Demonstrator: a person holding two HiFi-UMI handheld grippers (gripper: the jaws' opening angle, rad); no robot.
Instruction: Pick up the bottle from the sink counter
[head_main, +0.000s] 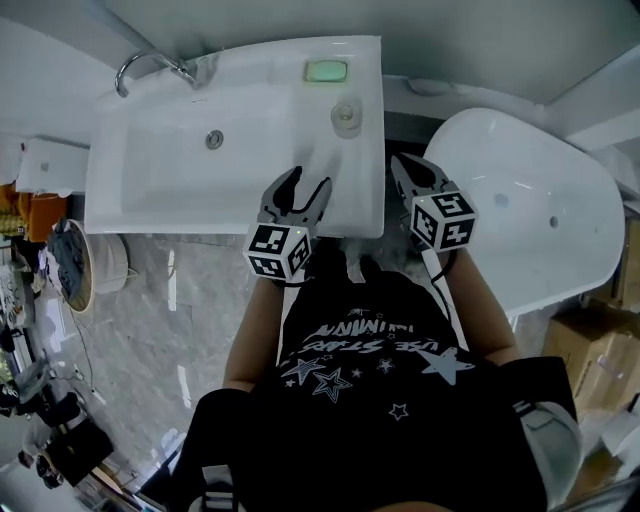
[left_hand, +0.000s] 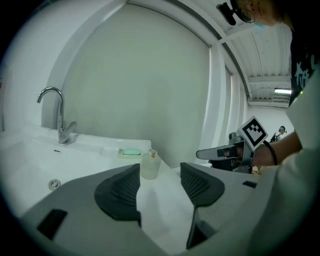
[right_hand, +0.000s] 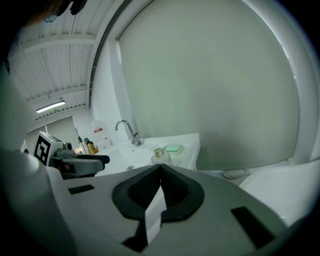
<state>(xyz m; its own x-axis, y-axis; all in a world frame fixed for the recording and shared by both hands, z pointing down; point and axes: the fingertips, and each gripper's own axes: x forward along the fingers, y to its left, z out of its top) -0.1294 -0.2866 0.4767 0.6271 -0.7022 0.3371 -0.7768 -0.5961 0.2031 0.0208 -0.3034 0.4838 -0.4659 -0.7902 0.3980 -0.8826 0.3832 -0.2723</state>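
A small, pale, translucent bottle (head_main: 346, 117) with a round cap stands on the right side of the white sink counter (head_main: 365, 180), in front of a green soap (head_main: 326, 71) in its dish. My left gripper (head_main: 309, 180) hovers over the counter's front part, open, with nothing between its jaws. In the left gripper view the bottle (left_hand: 149, 165) shows a short way ahead, just above my left gripper (left_hand: 160, 167). My right gripper (head_main: 403, 165) is shut and empty, just off the sink's right edge. In the right gripper view the bottle (right_hand: 160, 156) stands beyond my right gripper (right_hand: 160, 166).
A chrome faucet (head_main: 150, 65) rises at the sink's back left, and a drain (head_main: 214, 139) sits in the basin. A white bathtub (head_main: 520, 200) fills the right side. Cardboard boxes (head_main: 590, 350) stand at far right. A round white bin (head_main: 95, 265) sits on the marble floor at left.
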